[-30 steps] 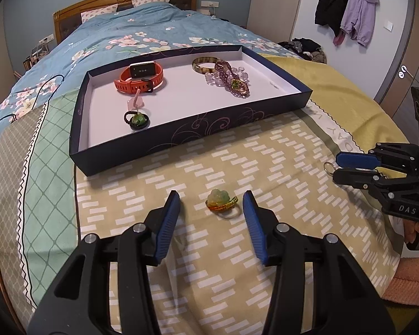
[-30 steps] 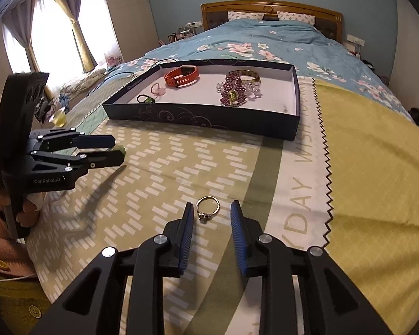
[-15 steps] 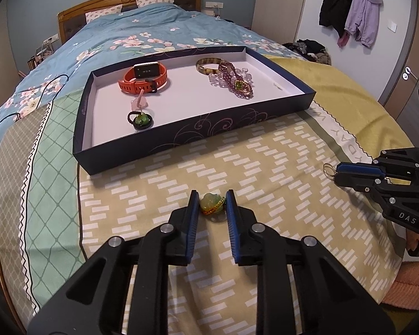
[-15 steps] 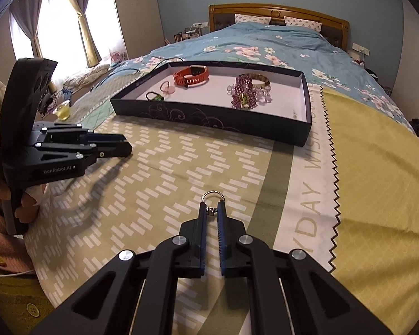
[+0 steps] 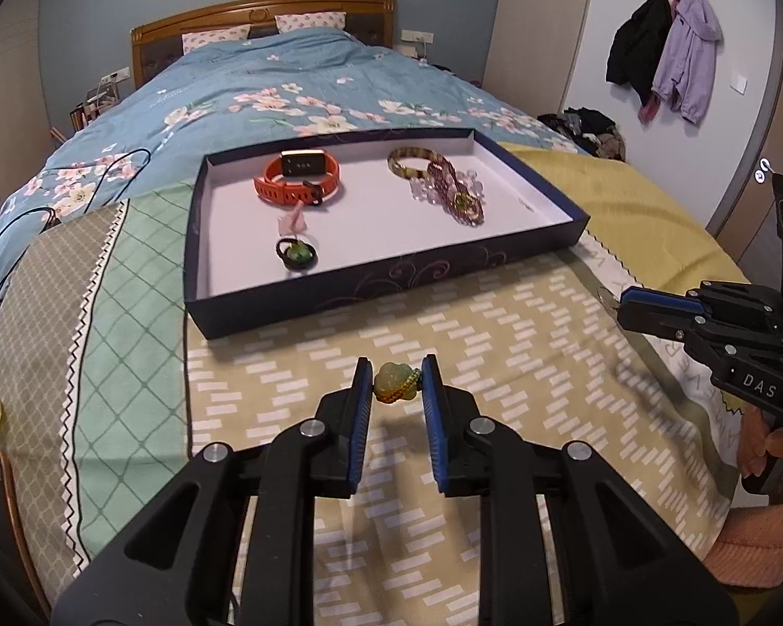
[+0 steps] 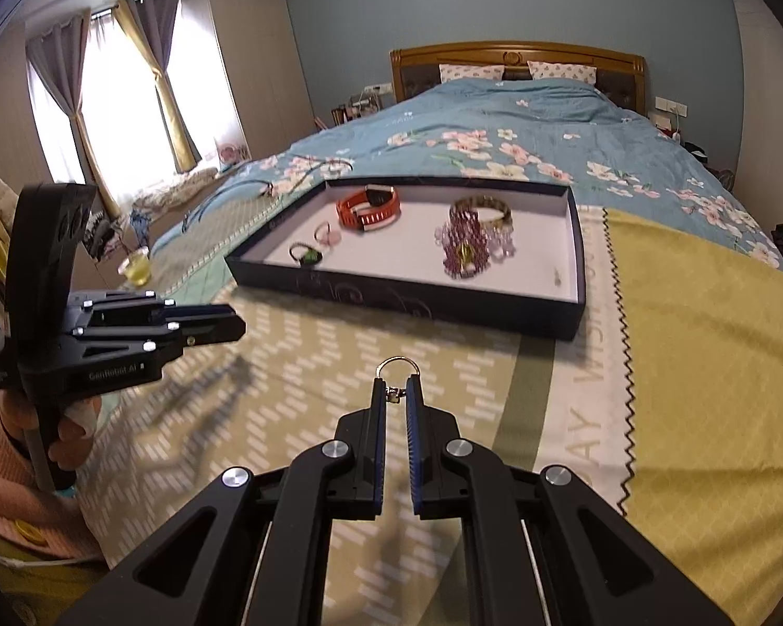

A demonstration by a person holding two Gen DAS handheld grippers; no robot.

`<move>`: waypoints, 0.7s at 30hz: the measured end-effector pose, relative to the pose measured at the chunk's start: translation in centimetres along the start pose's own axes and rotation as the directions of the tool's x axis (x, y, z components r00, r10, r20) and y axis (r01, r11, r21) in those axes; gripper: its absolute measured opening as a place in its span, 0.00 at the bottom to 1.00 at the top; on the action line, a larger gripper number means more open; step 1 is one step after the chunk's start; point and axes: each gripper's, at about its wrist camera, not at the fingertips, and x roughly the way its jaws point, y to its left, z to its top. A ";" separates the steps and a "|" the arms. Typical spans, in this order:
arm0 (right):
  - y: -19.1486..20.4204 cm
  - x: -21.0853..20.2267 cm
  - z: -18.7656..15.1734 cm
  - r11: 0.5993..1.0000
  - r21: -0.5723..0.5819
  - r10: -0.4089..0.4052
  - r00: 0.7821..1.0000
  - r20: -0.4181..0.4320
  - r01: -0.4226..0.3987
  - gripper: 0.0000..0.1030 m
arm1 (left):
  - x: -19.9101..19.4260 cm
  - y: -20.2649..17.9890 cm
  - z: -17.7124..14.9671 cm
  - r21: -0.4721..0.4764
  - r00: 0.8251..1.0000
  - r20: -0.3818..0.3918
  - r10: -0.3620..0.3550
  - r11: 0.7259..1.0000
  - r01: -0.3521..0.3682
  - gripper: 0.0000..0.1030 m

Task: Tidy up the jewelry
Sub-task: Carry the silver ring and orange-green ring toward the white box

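My left gripper (image 5: 395,383) is shut on a green stone ring (image 5: 395,382) and holds it above the bedspread. My right gripper (image 6: 394,391) is shut on a thin silver ring (image 6: 398,363) and holds it above the bedspread too; it also shows in the left wrist view (image 5: 632,298). The dark blue tray (image 5: 370,281) with a white floor lies ahead on the bed. In it are an orange watch (image 5: 298,182), a green ring on a black band (image 5: 296,253), a pink ring (image 5: 292,221), a gold bangle (image 5: 410,161) and purple bead bracelets (image 5: 451,193).
The left gripper shows at the left of the right wrist view (image 6: 203,326). A glass of yellow liquid (image 6: 137,266) stands left of the bed. Black cables (image 5: 5,240) lie on the floral duvet. Coats (image 5: 668,52) hang on the right wall.
Both grippers closed on their rings and lifted them off the bedspread. Both have risen and moved a little toward the tray.
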 end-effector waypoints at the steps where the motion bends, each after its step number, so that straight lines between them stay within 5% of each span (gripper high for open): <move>1: 0.0 -0.1 0.1 1.000 0.000 0.000 1.000 0.006 0.000 0.06 | -0.2 0.0 0.1 0.002 1.000 0.005 0.003 1.000 -0.003 0.19; 21: -0.2 0.2 2.6 1.000 0.016 0.018 0.997 0.077 -0.019 0.06 | -2.2 -0.2 0.8 -0.006 0.996 0.074 0.041 0.999 -0.041 0.19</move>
